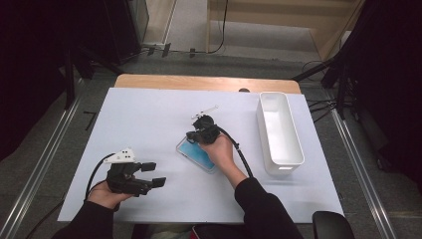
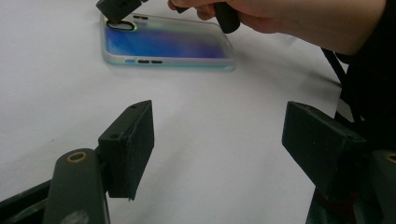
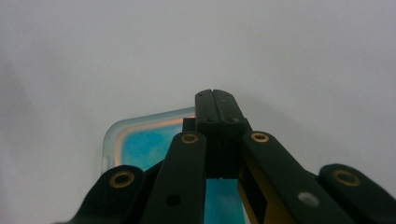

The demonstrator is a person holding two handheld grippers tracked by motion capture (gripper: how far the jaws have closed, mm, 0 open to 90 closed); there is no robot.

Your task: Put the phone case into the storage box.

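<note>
On the white bench (image 1: pixel 149 114): one blue phone case (image 1: pixel 196 154) lying flat near the middle, one white bin (image 1: pixel 278 130) to its right. Above the case's corner, right gripper (image 3: pixel 215 100), fingers pressed together, empty. Near left, left gripper (image 1: pixel 153 174), fingers wide, empty.

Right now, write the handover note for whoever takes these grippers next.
Left gripper: open, holding nothing, near the table's front left.
Right gripper: jaws shut together, tip at the camera-hole end of the phone case; a grip on its rim can't be confirmed.
The blue case lies flat mid-table; the white bin stands to its right, nothing in it.
Done: nothing moved into the bin. Left: probably picking up the case and binning it.
</note>
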